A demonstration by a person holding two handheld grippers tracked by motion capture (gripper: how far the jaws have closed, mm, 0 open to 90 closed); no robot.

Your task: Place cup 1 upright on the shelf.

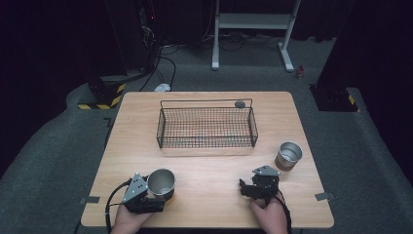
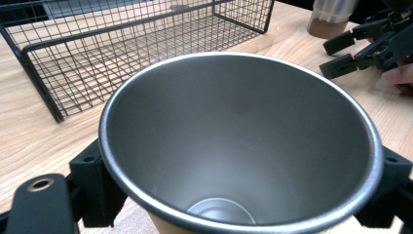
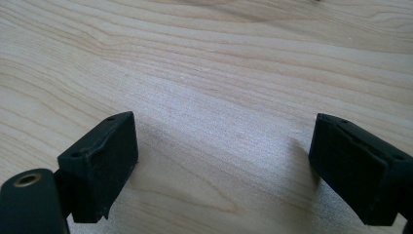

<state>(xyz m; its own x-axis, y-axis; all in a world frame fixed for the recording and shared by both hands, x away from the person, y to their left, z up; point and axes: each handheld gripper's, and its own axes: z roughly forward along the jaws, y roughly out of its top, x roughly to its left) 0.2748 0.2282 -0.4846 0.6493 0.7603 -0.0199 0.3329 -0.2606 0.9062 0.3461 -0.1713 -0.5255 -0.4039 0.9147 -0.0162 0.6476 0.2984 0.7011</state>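
Left gripper view puts you right over the mouth of the steel cup [image 2: 241,146], and your left gripper [image 2: 238,195] has it clamped, one black jaw on each side of the wall just under the rim. In the high view that same cup [image 1: 161,182] sits near your edge of the table [image 1: 209,170], right in front of the left gripper [image 1: 146,195].

My guess on handling: thin stiff metal, empty, so it should be light and won't squash, but that smooth brushed wall looks slippery. There seems to be a tan band lower down the outside, maybe grippier, hard to say from here. Holding it across the widest part near the rim like you do seems fine, just keep it upright, since a tapered cup could slide out of the pads if tilted.

No logo, label or writing that I can read anywhere on it.

Going outward: the wire basket [image 1: 207,127] is ahead of that gripper, empty as far as I can tell. Your right gripper [image 1: 253,187] is off to the side with its jaws spread wide over bare wood, holding nothing. A second steel cup [image 1: 289,156] stands just beyond it, near but not touching.
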